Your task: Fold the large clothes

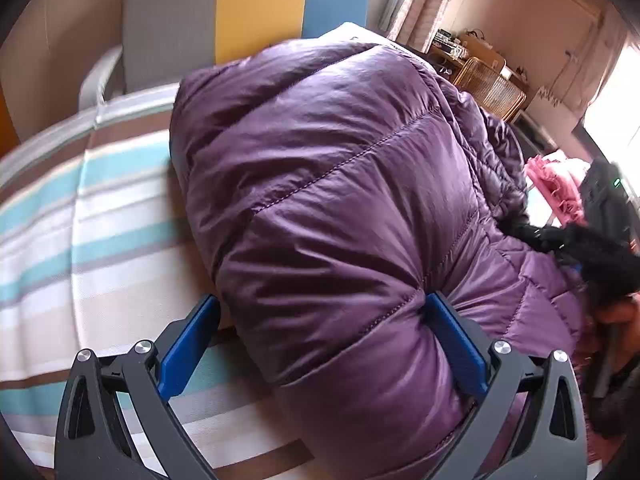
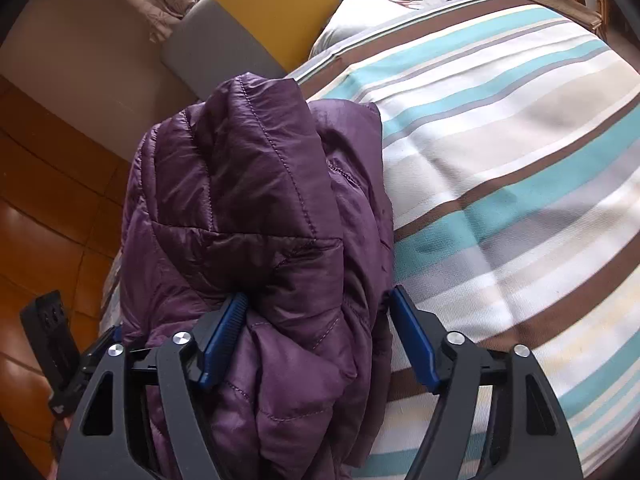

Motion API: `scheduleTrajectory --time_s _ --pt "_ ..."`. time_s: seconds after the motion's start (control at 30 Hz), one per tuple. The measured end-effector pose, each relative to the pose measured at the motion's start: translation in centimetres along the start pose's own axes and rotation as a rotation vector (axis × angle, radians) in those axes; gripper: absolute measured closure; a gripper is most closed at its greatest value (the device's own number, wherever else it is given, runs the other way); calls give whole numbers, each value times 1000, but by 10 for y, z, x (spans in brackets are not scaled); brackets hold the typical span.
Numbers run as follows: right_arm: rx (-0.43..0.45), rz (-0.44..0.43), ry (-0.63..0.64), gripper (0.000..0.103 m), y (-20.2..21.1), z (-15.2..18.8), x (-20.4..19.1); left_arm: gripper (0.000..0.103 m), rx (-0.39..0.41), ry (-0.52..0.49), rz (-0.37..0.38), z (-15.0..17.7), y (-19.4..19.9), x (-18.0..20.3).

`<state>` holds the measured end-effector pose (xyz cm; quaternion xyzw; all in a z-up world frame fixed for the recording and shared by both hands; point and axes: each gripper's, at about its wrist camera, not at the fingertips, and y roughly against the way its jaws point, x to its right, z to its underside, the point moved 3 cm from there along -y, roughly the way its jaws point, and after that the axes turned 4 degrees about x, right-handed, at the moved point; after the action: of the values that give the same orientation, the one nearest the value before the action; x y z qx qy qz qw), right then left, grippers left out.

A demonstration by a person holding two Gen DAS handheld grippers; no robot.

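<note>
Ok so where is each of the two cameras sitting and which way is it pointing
Left wrist: rides on the left hand-held gripper, looking down along its blue fingers at the purple puffer jacket on the striped bedspread.
Right wrist: rides on the right hand-held gripper, looking down at a bunched part of the jacket beside the wooden floor.
Both views share the jacket, the bedspread and the grey-and-yellow headboard.

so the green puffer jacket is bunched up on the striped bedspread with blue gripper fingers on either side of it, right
Not quite: the puffer jacket is purple, not green, as both wrist views show. The rest holds: it is bunched up on the striped bedspread, with blue fingers on either side of it.
</note>
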<state>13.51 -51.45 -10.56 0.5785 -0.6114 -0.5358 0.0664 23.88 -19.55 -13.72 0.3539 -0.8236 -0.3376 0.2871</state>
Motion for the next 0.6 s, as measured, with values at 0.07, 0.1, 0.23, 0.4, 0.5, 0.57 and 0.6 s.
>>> scheduleTrajectory --time_s 0.07,0.1,0.23,0.4,0.5,0.57,0.6 --pt "-10 -15 -11 30 -6 -3 3 2 -18 54 44 -1 -4 -4" --pt "-15 -25 -21 30 -7 -3 4 2 -22 75 63 -2 -6 -6" --pt "-17 -66 -41 32 -13 -5 11 2 -23 101 100 -2 -13 -5" --pt "-6 -75 11 49 -8 -2 16 2 -30 128 133 -3 -25 -1" --pt "2 -95 0 57 -7 0 16 3 -19 111 131 -3 -29 4" --pt "15 -111 9 64 -4 3 13 12 -7 105 136 -6 -27 7" --pt "24 -116 23 67 -2 4 11 18 5 80 132 -7 -24 13"
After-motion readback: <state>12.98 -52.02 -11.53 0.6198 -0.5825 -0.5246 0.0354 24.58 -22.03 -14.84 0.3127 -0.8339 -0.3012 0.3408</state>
